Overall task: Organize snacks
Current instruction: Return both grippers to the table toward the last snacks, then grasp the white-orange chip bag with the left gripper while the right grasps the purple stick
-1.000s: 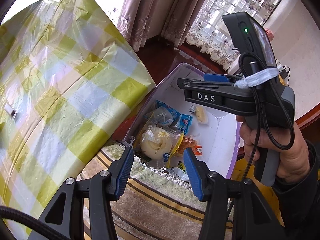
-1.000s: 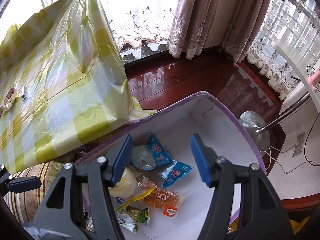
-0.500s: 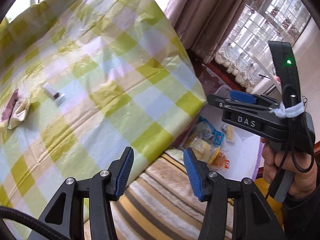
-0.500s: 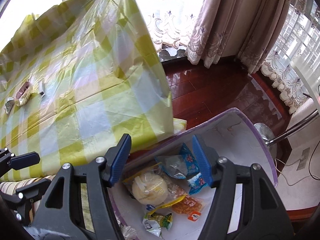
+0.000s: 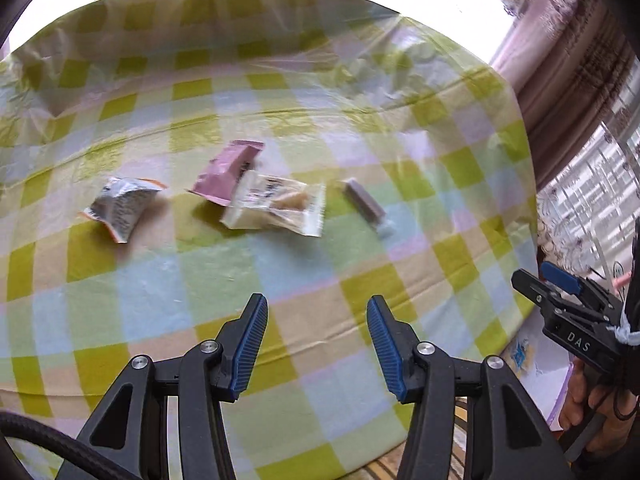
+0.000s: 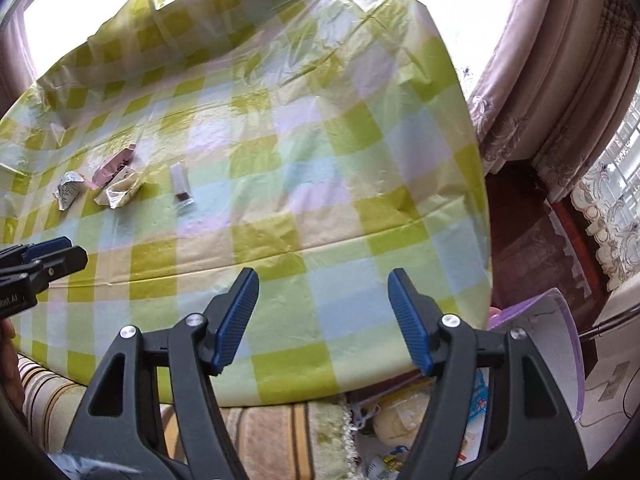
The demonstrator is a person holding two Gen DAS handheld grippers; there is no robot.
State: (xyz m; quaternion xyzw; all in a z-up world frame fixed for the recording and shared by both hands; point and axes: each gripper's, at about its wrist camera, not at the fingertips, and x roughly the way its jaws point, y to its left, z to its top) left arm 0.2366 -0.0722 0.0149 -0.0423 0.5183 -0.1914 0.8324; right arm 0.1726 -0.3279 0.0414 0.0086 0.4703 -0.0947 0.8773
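Several snacks lie on the checked tablecloth point(image 5: 320, 280): a grey-white packet point(image 5: 120, 206), a pink packet point(image 5: 228, 168), a cream packet point(image 5: 276, 206) overlapping it, and a small brown stick point(image 5: 366, 206). They also show small in the right wrist view: grey-white packet point(image 6: 69, 189), pink packet point(image 6: 114, 168), cream packet point(image 6: 120, 194), stick point(image 6: 181, 184). My left gripper point(image 5: 314, 346) is open and empty above the table's near part. My right gripper point(image 6: 322, 322) is open and empty over the table's near right edge. The purple-rimmed box point(image 6: 560, 344) holds several snacks below the table edge.
A striped cushion point(image 6: 260, 432) lies under the table's near edge beside the box. Curtains point(image 6: 560, 60) and dark wood floor point(image 6: 528, 240) are to the right. The right gripper also shows at the right edge of the left wrist view point(image 5: 568, 308).
Both grippers have risen and swung left from the box to above the table. The snacks on the table have come into view. Both stay open.
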